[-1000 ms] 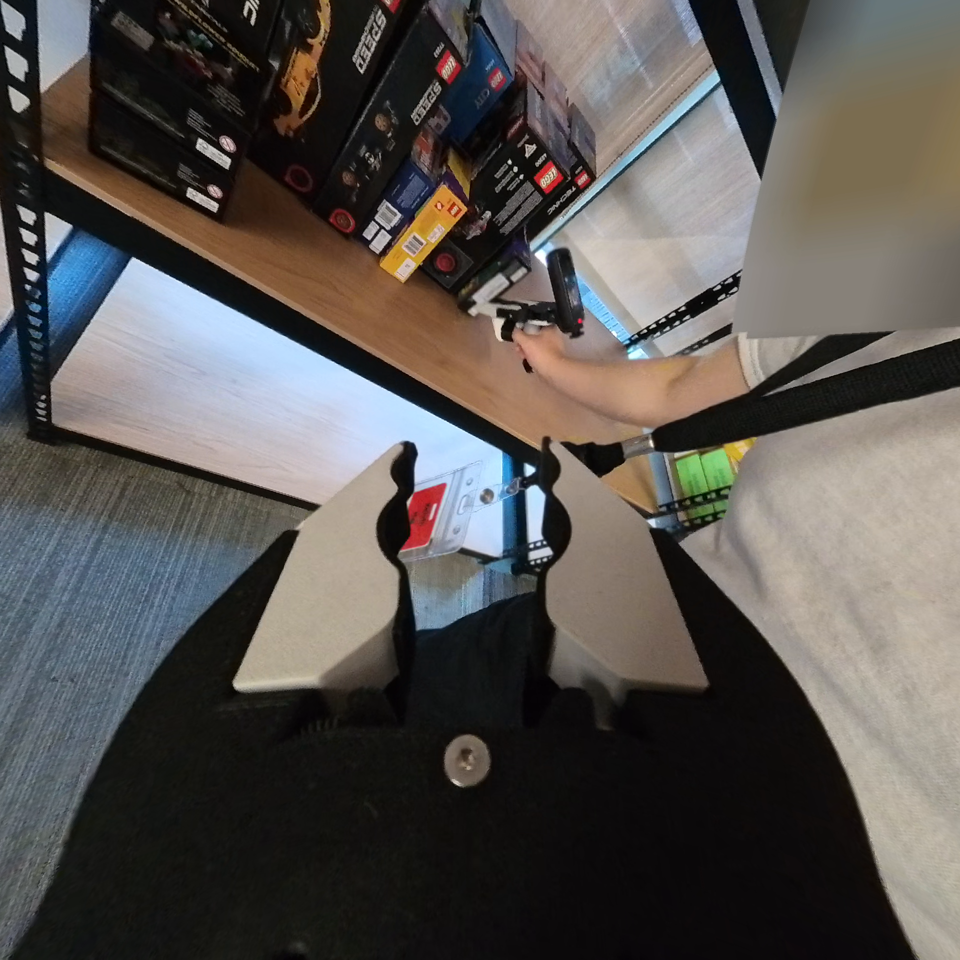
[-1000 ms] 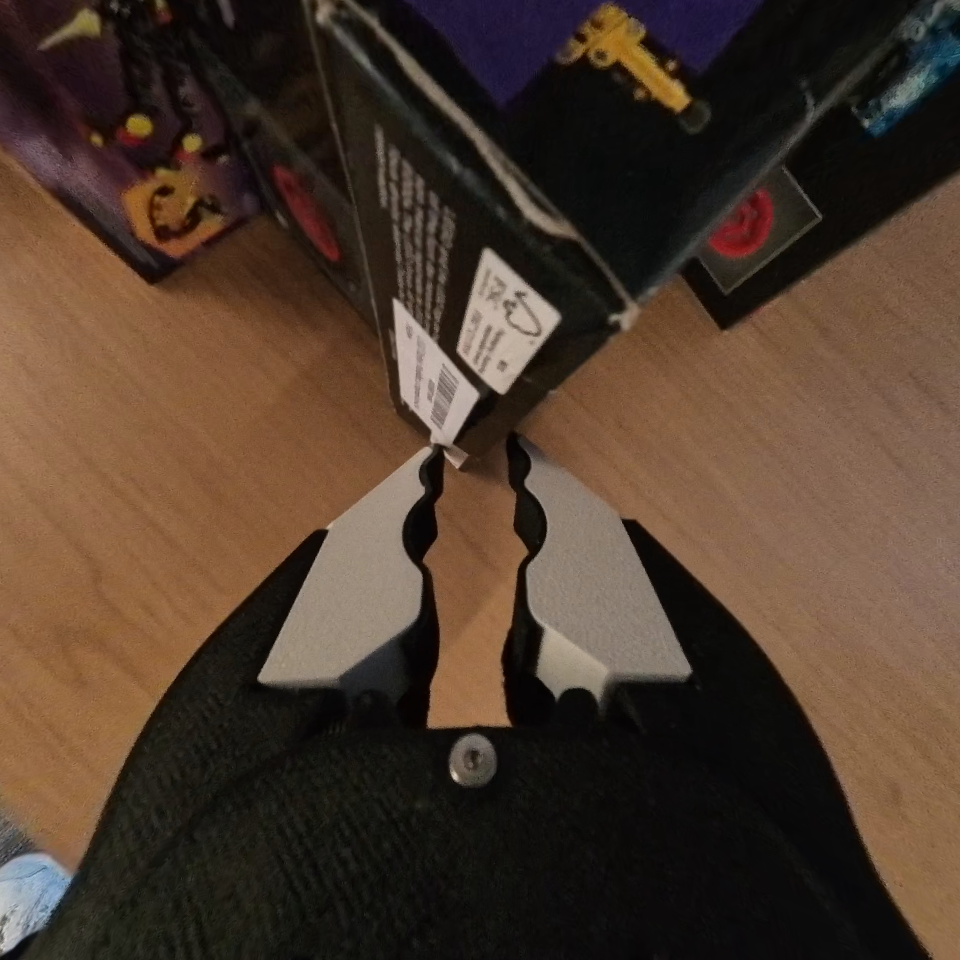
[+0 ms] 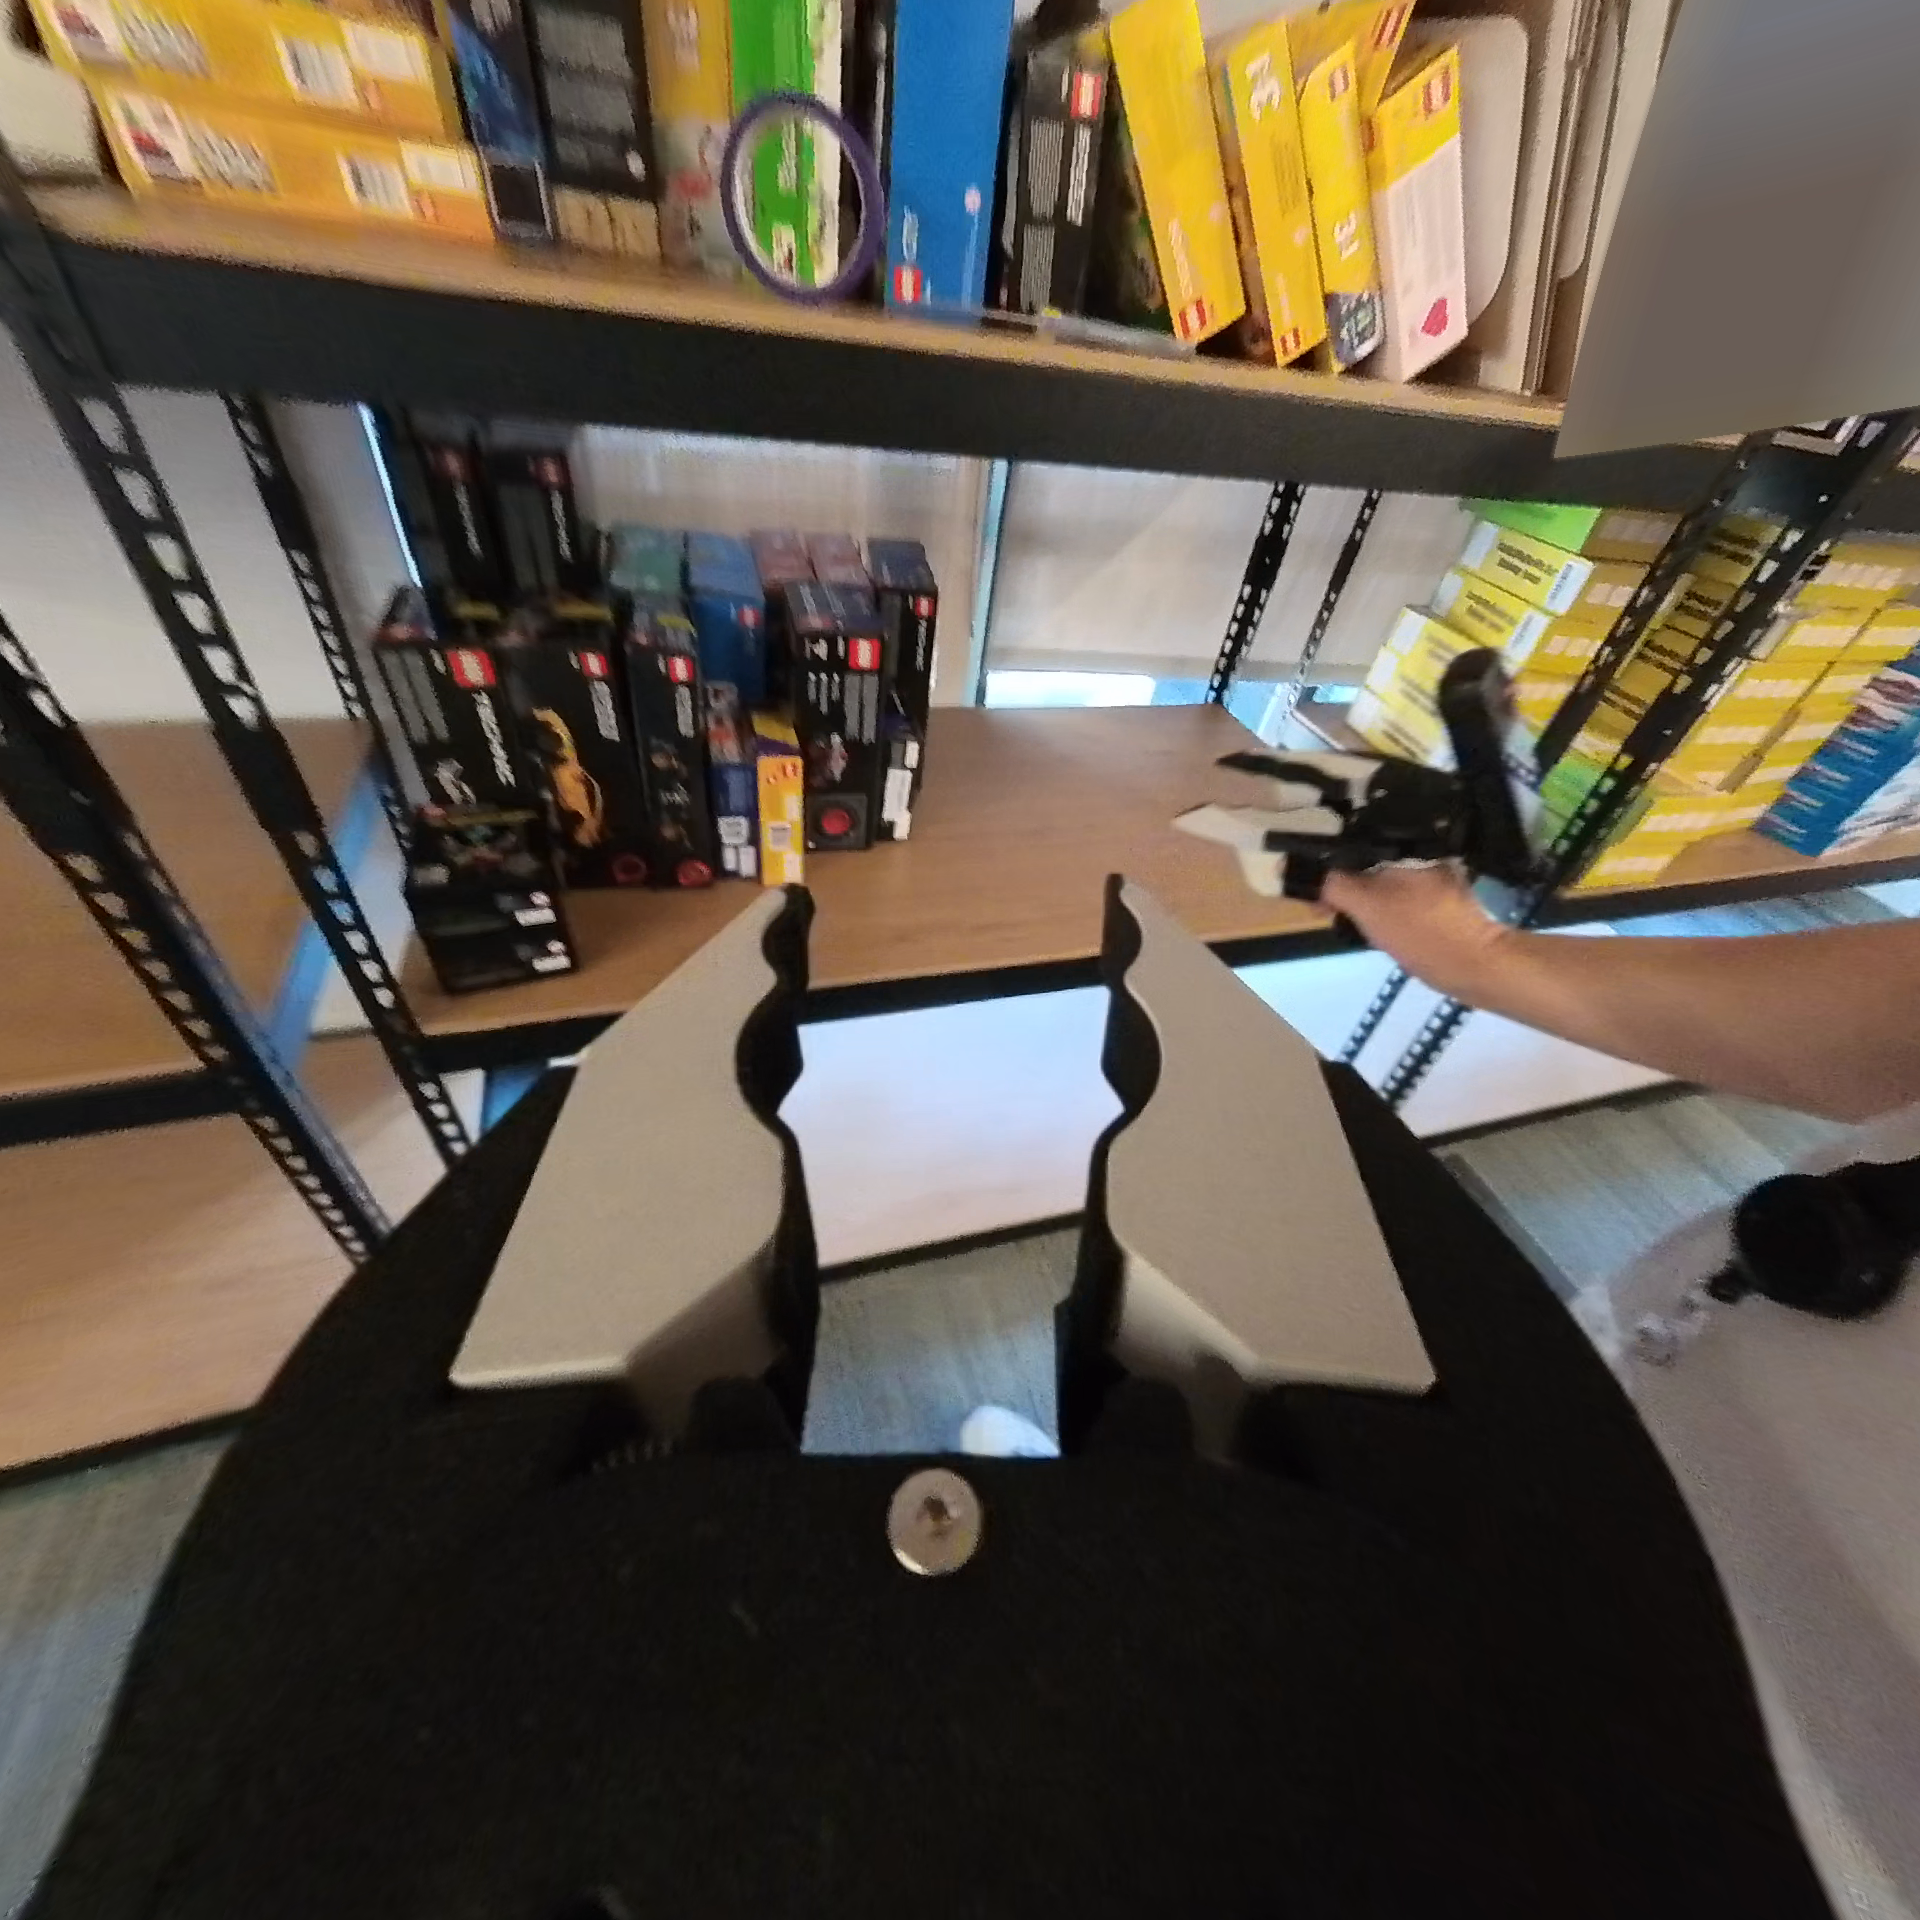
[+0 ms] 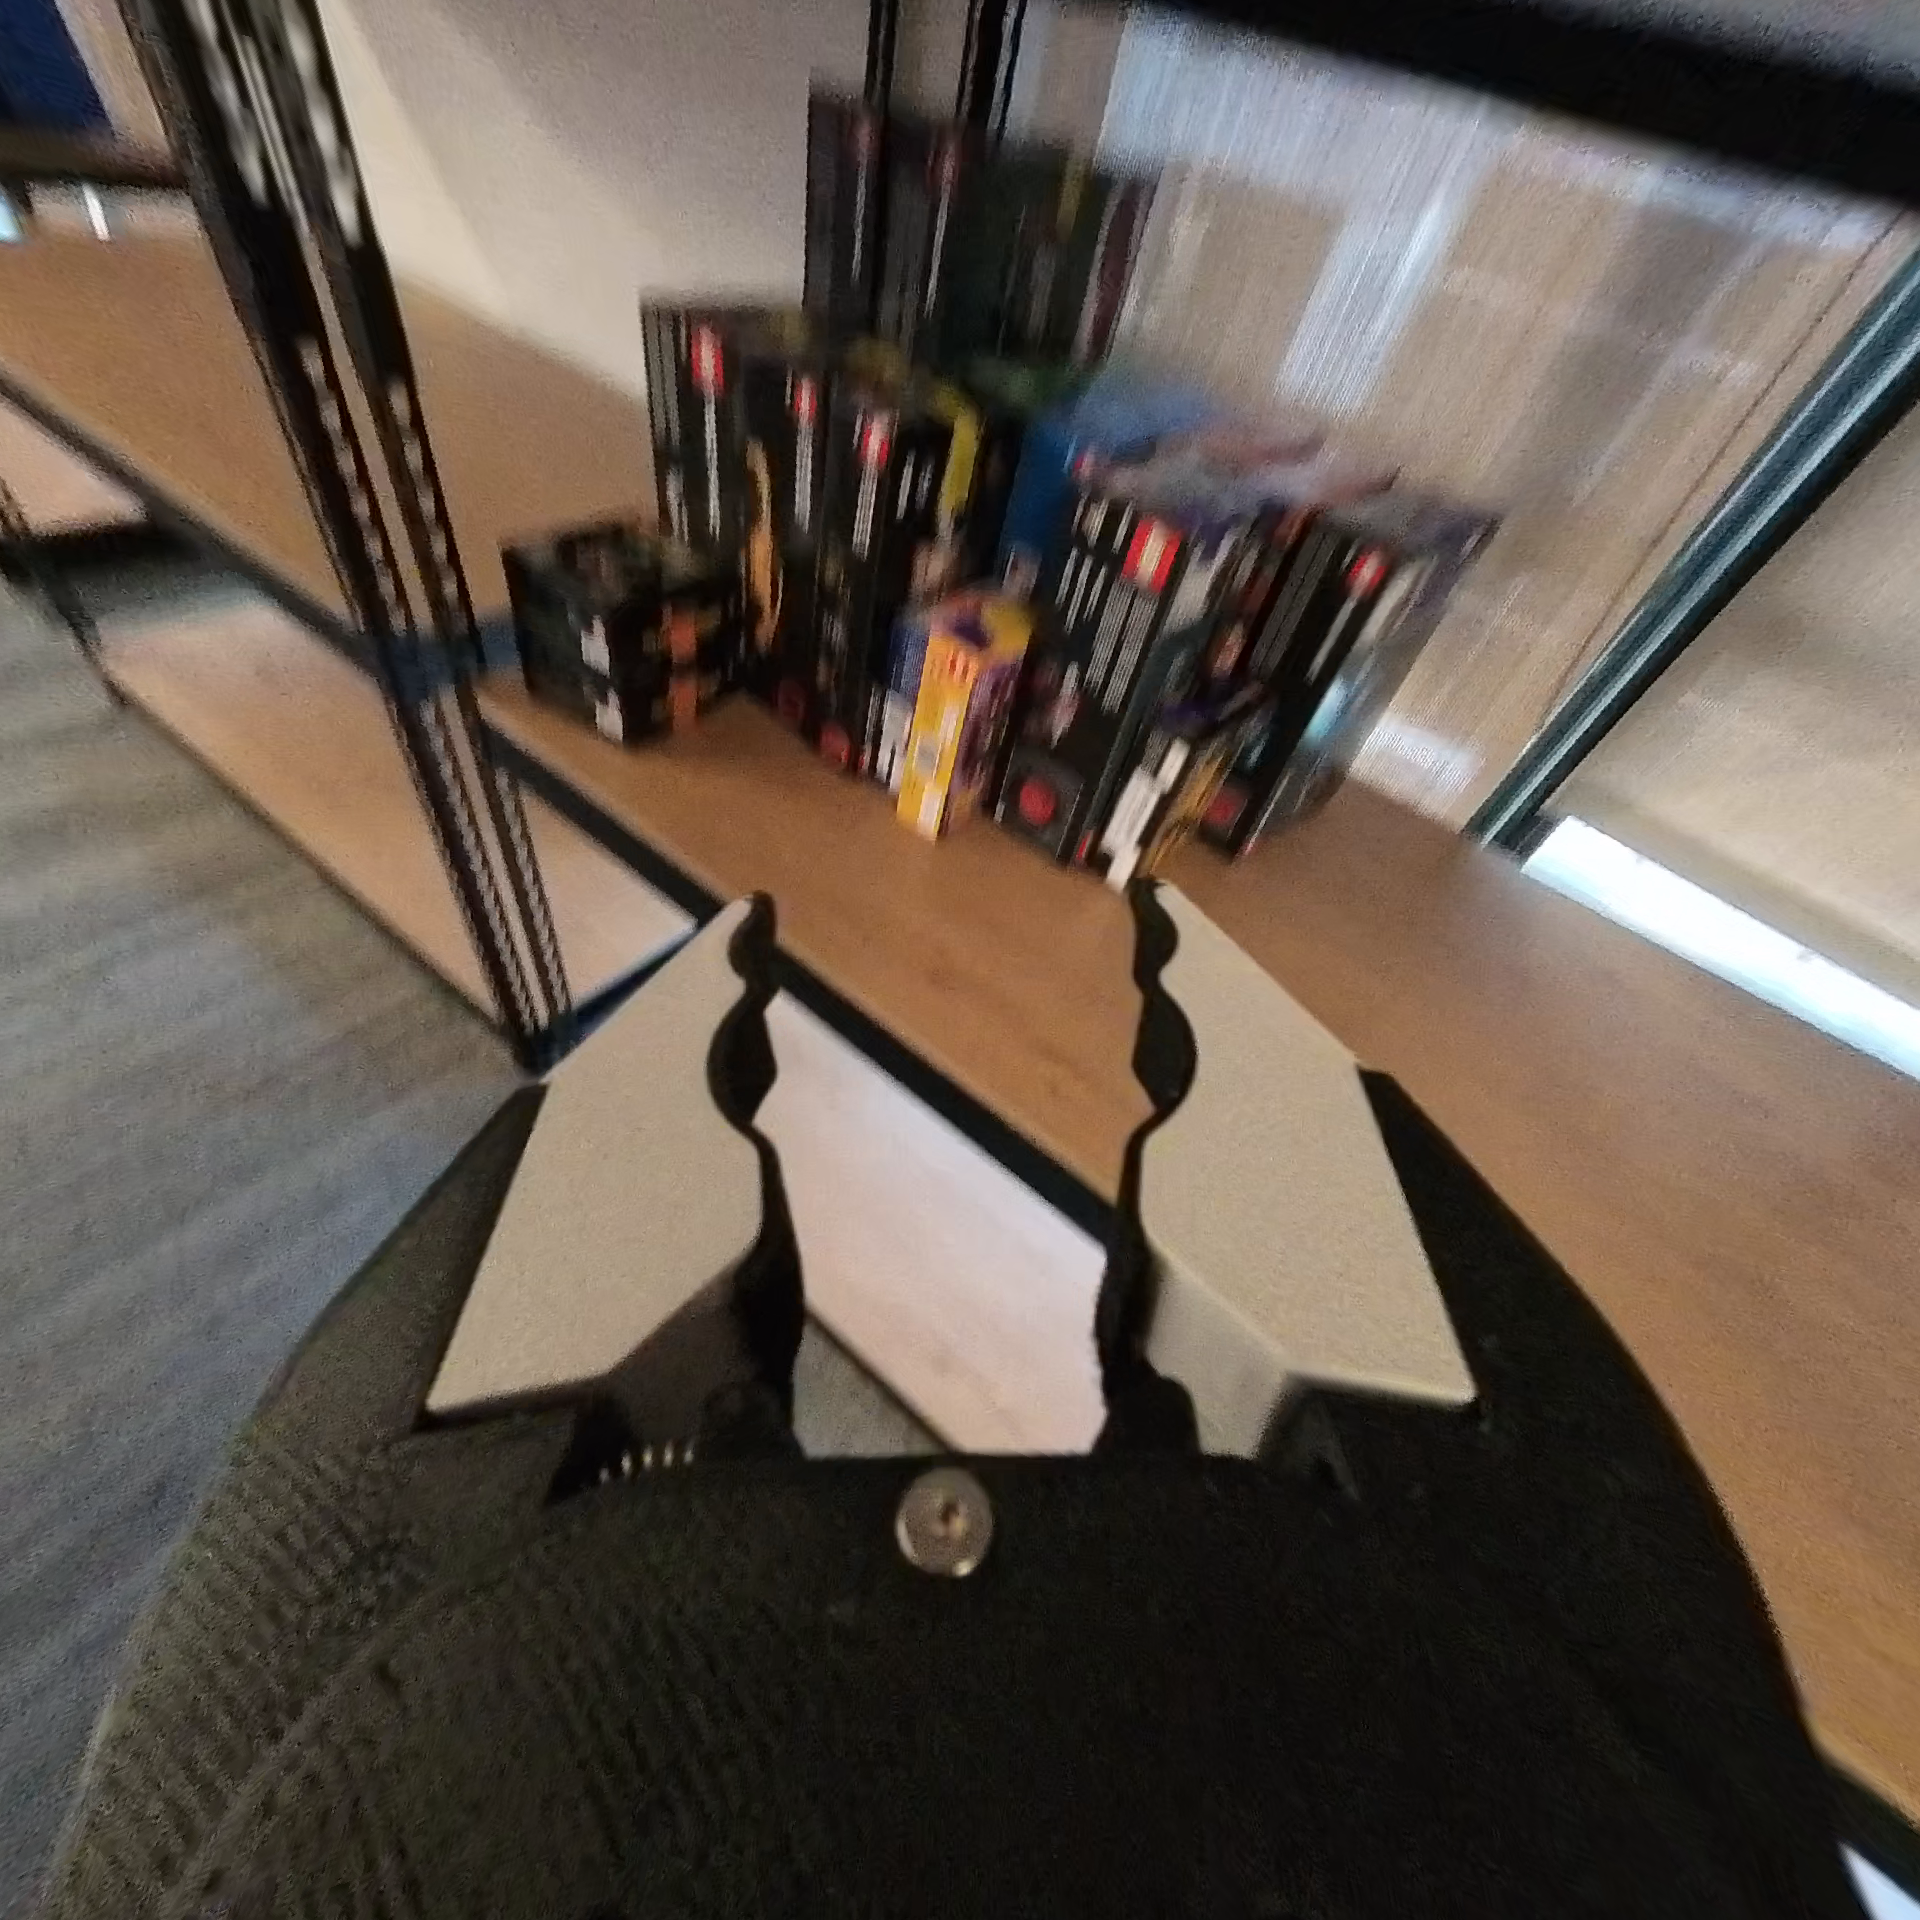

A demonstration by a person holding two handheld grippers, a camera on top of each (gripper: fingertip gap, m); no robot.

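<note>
Both sets of jaws spread wide and empty: left gripper [image 3: 951, 914] held off in front of the shelf [image 3: 1039, 831], right gripper [image 4: 945, 904] over the shelf's front edge, touching nothing. Boxes [image 4: 1039, 644] upright in a tight row at the back of the shelf, well apart from both grippers; none held, none seen elsewhere. Bare board right of the boxes; upright post [image 4: 416, 675] left, upper shelf [image 3: 727, 322] overhead.
</note>
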